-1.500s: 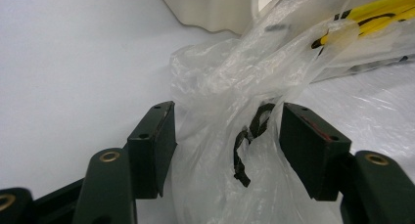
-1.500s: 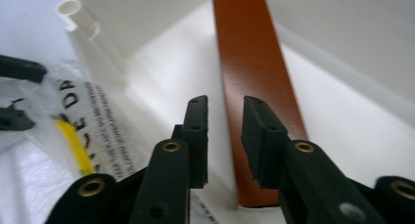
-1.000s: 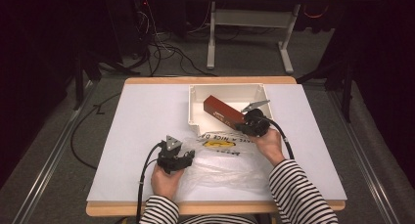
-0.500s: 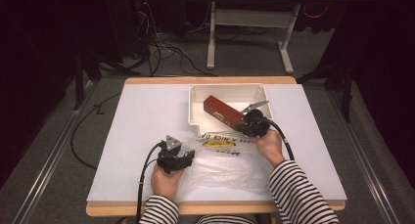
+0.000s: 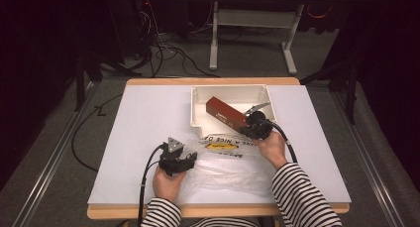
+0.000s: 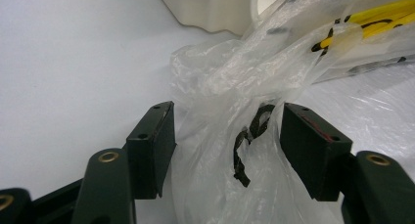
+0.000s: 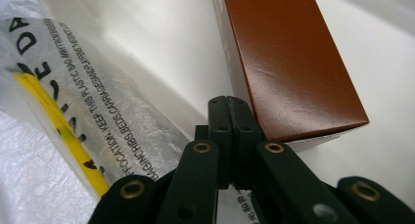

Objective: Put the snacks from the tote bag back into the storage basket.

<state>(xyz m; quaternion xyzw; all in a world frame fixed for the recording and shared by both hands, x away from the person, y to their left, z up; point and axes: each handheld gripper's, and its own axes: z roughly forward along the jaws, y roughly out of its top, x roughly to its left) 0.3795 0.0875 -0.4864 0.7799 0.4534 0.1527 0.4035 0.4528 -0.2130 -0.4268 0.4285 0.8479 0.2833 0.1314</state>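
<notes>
Holding position over the table [image 5: 138,138]; left gripper [image 6: 227,145] jaws spread, bunched clear plastic bag [image 6: 230,87] between them, pads not visibly pressing it; right gripper [image 7: 229,136] jaws pressed together, nothing pinched, just beside the brown box [image 7: 288,57]; box leans over the near wall of the white tray [image 5: 198,103]; bag lies just in front of the tray.

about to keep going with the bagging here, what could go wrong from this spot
1. The left tongs straddle a bunch of the bag with jaws apart; the thin film could slip out or tear once pulled.
2. The right tongs are shut with nothing visibly between them, beside the box; a push could slide it in the tray rather than into the bag.
</notes>
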